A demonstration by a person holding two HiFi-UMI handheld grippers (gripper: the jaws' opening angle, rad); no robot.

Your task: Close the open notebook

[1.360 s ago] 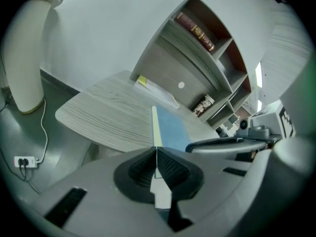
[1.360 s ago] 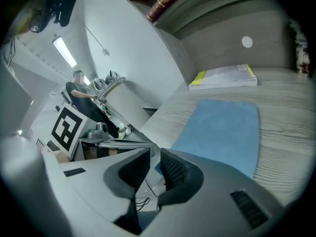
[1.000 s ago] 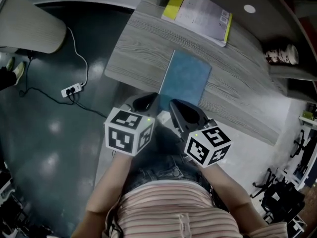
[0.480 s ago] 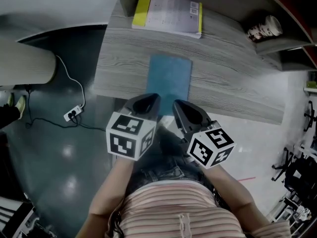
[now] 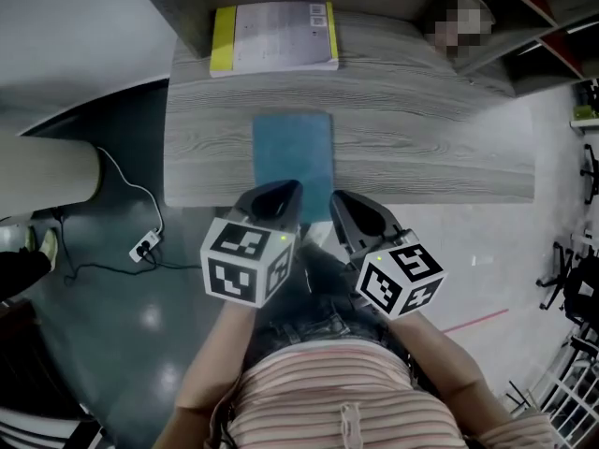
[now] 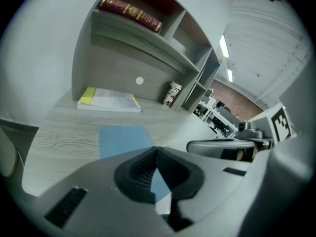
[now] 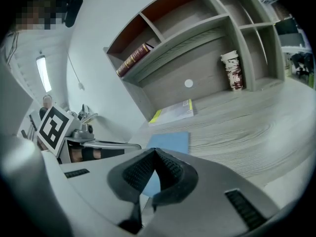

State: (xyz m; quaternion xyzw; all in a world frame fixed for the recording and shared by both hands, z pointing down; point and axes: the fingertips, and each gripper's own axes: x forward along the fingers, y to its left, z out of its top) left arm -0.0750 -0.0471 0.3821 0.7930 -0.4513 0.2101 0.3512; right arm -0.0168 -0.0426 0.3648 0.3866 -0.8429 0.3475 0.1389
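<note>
Desk carrying one blue notebook, one yellow-edged booklet; one red book showing upper left; one patterned cup standing centre.

The head camera looks steeply down at the left gripper, the right gripper and the desk beyond them. Each gripper camera sits close behind its own jaws and faces forward toward the shelves. All three see the blue notebook just ahead.
</note>
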